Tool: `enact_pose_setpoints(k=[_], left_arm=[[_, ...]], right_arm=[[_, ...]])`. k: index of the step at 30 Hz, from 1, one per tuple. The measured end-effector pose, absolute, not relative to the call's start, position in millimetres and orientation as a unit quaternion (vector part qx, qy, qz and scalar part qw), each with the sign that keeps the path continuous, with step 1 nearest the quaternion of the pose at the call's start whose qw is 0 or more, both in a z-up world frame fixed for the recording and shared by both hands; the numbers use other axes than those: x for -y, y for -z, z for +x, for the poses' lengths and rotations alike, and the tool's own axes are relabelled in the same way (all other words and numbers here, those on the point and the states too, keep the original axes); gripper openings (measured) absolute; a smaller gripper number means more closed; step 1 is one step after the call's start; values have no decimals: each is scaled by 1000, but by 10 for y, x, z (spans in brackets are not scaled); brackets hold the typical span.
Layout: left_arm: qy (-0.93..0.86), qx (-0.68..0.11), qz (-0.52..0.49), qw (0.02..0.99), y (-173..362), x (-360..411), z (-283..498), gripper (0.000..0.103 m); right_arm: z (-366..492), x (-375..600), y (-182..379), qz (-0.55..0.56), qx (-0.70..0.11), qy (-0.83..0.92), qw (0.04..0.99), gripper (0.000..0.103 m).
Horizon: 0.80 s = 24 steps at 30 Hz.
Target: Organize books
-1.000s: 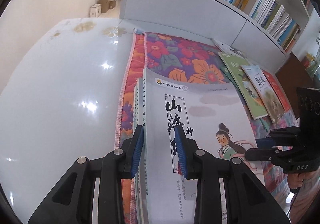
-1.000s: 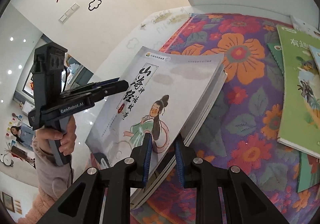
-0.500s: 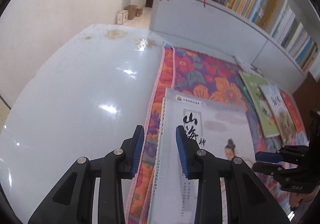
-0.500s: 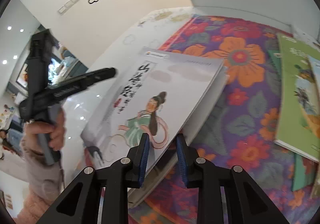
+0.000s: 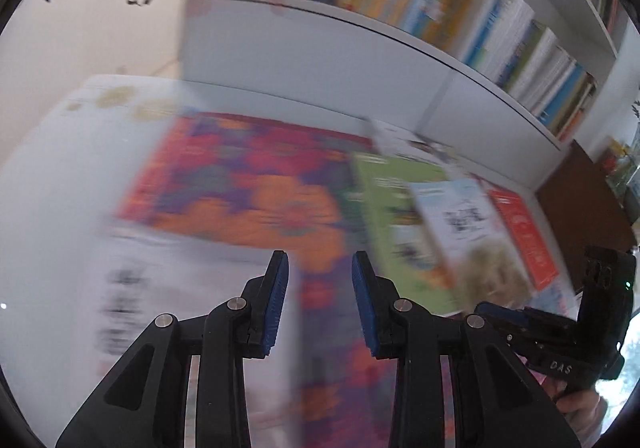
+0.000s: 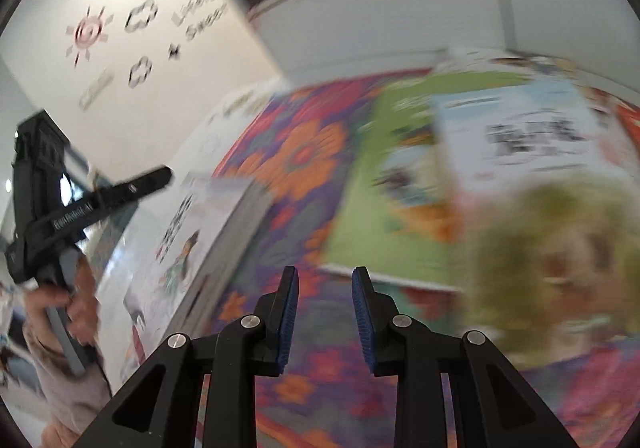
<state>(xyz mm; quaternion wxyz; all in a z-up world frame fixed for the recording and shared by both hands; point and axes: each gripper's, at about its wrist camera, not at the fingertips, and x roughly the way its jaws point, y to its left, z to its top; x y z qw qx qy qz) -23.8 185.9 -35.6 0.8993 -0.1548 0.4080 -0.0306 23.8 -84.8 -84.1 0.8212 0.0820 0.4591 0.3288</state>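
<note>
Both views are smeared with motion blur. The left gripper [image 5: 318, 298] has its fingers parted with nothing between them; the white book [image 5: 192, 288] lies flat just left of them on the floral cloth [image 5: 248, 183]. The right gripper [image 6: 324, 314] also has its fingers apart and empty, above the cloth, with the white book to their left and the green book [image 6: 400, 183] and pale book [image 6: 516, 135] ahead and right. Risk: a fast sweep could let the fingers clip a book edge, skew the overlapping row, or close on two covers together.
</note>
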Motion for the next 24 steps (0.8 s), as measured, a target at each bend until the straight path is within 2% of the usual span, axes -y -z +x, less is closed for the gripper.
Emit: enact_pose_setpoints(k=[2,5,9,13,19,21,24], left_arm=[[52,-415,-172,892,468,-1520,-77,31],[70,-426,-179,884,686,-929,144,31],[81,-448,-160,876,937,-385,214,30],[38,-419,-60,905,945,-72,130,33],[56,-386,-82,917,994,-125,-30,34],[52,-385,-76,918,985,-96,-38,34],[54,-387,-73,918,996,-76,-16,35]], right_arm=[[303,1236,793,93,-437,-293,846,28],[352,1687,734,92,-389,-239,885,46],[467,2101,766,69,-373,-204,902,47],[610,2237,960,47,-381,-187,904,47],[605,2228,1129,49,-373,-220,900,51],[615,2229,1165,62,-381,-243,890,60],[628,2262,1178,77,-381,-253,886,61]])
